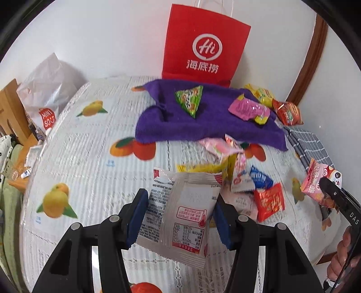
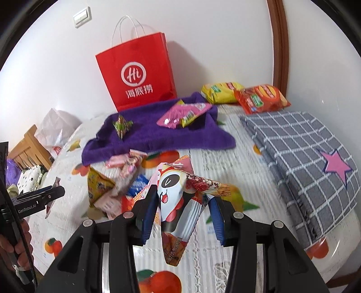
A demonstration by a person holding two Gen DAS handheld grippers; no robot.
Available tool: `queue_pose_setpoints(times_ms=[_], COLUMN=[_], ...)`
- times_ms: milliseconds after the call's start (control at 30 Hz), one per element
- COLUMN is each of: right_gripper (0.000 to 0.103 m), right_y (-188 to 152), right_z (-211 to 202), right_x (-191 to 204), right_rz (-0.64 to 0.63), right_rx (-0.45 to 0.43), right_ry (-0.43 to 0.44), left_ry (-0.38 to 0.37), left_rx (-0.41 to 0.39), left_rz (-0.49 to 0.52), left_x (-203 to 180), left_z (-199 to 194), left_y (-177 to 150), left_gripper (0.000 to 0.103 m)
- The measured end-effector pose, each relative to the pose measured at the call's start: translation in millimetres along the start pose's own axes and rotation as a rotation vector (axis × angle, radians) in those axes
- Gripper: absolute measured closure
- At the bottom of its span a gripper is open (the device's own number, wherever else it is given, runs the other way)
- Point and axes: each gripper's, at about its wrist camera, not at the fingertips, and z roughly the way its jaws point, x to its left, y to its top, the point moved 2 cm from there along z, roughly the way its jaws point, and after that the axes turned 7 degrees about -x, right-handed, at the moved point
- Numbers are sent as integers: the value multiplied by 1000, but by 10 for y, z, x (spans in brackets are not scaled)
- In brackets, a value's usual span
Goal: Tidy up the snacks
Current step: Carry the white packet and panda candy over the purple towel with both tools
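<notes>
A white packet (image 1: 178, 211) was held between the left gripper (image 1: 178, 216) fingers; a panda packet (image 2: 178, 202) was clamped by the right gripper (image 2: 182, 216), above the surface (image 1: 90, 144).

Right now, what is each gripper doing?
Left gripper: closed on a white printed snack packet.
Right gripper: closed on a pink cartoon-face snack packet.

White wall (image 2: 225, 45), light switch (image 2: 82, 17), brown door frame (image 2: 279, 45), wood chair (image 2: 27, 148).

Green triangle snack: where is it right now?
The green triangle snack lies on the purple towel, toward its left part in both views, just in front of the red paper bag and left of the pink packet.
</notes>
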Motion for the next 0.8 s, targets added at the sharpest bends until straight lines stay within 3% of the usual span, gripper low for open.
queue_pose_setpoints(times_ms=[367,800], right_gripper=[59,59], right_y=[474,952], right_z=[-78,138], right_x=[84,184], right_rz=[-27,-47], right_rx=[-56,-85], right_ry=[-7,17], left_ry=[16,19], left_rx=[-48,-49], left_rz=[-25,-28], left_x=[34,20], left_z=[-71,108], left_y=[417,761], left_gripper=[49,49])
